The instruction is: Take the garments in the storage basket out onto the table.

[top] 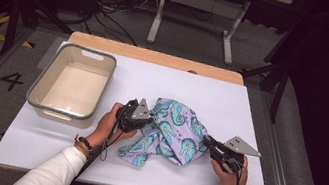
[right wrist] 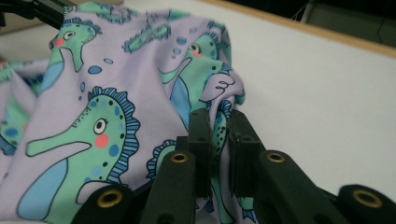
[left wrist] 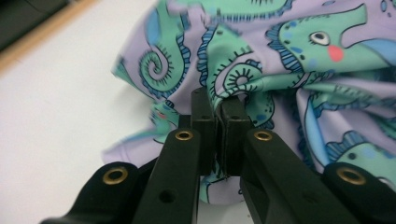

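A crumpled lilac cloth (top: 171,131) printed with green seahorses lies on the white table (top: 250,112), near the front middle. My left gripper (top: 147,116) is shut on the cloth's left edge; in the left gripper view its jaws pinch a fold of the cloth (left wrist: 261,60) at the left gripper (left wrist: 219,105) tips. My right gripper (top: 206,143) is shut on the cloth's right edge, and the right gripper (right wrist: 219,116) holds a bunched fold of the cloth (right wrist: 93,93) between its jaws.
A grey-rimmed beige tub (top: 72,85) stands on the table's left side, with nothing inside. A wooden strip (top: 158,57) runs along the far edge. Beyond it are a desk frame (top: 197,6), cables and tripod legs on the floor.
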### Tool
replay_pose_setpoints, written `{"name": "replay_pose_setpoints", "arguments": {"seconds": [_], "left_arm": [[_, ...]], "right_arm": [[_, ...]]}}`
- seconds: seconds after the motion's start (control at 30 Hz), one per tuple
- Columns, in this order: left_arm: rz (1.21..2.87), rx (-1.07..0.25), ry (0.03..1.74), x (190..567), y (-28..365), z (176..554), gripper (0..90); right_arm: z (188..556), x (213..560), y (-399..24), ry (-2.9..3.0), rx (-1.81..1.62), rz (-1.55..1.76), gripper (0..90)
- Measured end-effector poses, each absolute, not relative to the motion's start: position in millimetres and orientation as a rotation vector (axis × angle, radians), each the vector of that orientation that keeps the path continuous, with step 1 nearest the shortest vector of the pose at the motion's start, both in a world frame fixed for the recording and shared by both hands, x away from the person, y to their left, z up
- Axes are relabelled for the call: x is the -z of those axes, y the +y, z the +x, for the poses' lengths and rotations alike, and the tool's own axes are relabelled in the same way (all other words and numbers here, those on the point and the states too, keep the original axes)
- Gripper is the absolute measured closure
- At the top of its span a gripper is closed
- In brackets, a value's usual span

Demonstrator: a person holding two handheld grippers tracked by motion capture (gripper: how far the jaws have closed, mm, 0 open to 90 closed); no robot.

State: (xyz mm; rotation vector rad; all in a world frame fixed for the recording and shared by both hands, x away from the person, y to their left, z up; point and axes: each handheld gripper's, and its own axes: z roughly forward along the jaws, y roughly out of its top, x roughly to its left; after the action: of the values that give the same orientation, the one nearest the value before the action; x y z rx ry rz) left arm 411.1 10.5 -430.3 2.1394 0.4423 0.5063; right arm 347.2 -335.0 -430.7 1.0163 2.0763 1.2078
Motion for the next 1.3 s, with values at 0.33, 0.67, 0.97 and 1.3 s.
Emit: {"name": "replay_pose_setpoints", "arguments": {"seconds": [0.33, 0.67, 0.97, 1.3], "left_arm": [[2.040, -0.609, 0.426, 391, 25, 394, 87.1], [2.109, -0.568, 0.451, 413, 22, 403, 86.6], [2.131, -0.555, 0.451, 420, 23, 402, 86.6], [2.142, -0.549, 0.445, 423, 25, 401, 86.4]], "right_arm": [[328, 403, -340, 1.925, -1.301, 0.972, 84.9], [342, 426, -333, 1.991, -1.156, 1.068, 76.6], [333, 420, -326, 1.983, -1.188, 1.020, 55.4], [318, 427, -285, 2.223, -1.243, 0.845, 40.5]]}}
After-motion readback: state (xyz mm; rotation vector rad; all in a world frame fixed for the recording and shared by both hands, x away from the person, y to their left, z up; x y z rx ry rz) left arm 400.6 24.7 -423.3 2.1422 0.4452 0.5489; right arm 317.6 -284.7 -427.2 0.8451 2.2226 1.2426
